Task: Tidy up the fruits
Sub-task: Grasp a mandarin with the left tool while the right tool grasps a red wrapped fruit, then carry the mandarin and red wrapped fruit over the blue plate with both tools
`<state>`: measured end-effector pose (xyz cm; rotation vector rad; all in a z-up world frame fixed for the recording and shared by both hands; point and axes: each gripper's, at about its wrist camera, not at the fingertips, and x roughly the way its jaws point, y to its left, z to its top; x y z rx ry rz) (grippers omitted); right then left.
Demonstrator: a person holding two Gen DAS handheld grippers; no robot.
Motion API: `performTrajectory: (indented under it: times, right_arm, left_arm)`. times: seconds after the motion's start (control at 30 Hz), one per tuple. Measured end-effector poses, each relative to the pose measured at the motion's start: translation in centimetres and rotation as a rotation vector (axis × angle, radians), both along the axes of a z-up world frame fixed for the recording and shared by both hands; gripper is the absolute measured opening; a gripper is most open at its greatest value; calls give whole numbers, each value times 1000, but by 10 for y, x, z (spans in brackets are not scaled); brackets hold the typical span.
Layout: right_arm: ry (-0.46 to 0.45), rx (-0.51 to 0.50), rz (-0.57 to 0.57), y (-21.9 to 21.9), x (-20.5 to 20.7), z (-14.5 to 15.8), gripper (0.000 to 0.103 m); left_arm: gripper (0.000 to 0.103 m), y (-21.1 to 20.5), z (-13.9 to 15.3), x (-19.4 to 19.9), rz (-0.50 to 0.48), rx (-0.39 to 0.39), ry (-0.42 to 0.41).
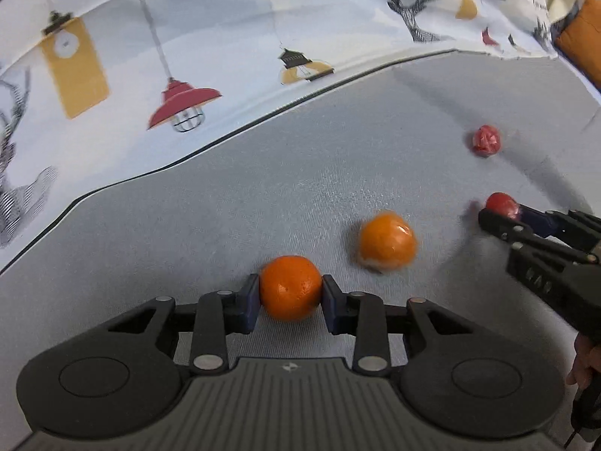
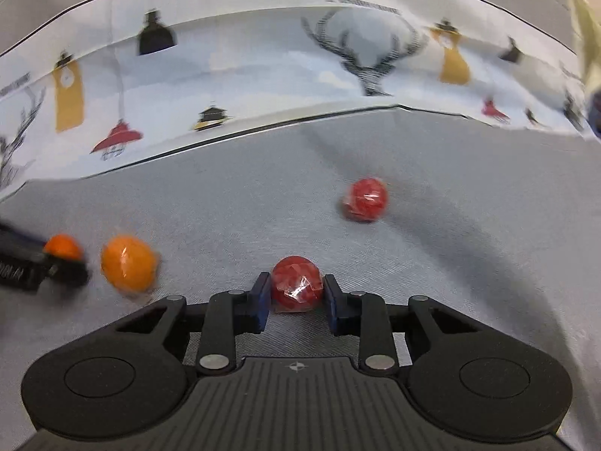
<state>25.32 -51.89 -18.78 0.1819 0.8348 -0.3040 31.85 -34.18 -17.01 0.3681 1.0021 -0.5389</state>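
My left gripper (image 1: 291, 291) is shut on an orange (image 1: 291, 286) just above the grey cloth. A second orange (image 1: 387, 241) lies loose on the cloth to its right; it also shows in the right wrist view (image 2: 128, 264). My right gripper (image 2: 296, 291) is shut on a small red wrapped fruit (image 2: 296, 283); the left wrist view shows that gripper (image 1: 499, 210) at the right with the red fruit (image 1: 501, 203). A second red wrapped fruit (image 2: 365, 199) lies farther back on the cloth, also in the left wrist view (image 1: 486, 139). The left gripper (image 2: 62, 253) with its orange (image 2: 62, 246) appears at the far left.
A grey cloth (image 1: 263, 195) covers the surface. Behind it hangs a white printed fabric (image 1: 225, 37) with lamps and deer, bordered by a dark edge (image 1: 300, 103). An orange cushion (image 1: 584, 45) sits at the far right.
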Motion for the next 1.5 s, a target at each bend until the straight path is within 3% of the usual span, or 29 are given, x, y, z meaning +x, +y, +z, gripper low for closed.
performTrajectory:
  times: [0.2,0.43,0.63,1.1,1.5]
  right_arm:
    - [-130,-12,23,27,-53,68,30]
    - [-279,40,71,90,-143,160,30]
    - [-285,116,155,149,-215,210,30]
    - [-298,155,353,270,-327,262,30]
    - [-314,131,438,310,-358,275,30]
  left_arm:
    - [37,40,56,-50,37,-30,-30]
    - [37,120,135,-137,92,-94,-40]
    - [37,187,176,-210,152,-88,-59]
    - [37,313,223,-326,274,-149,-108]
    - [37,358,232,-377,334,-183,-144]
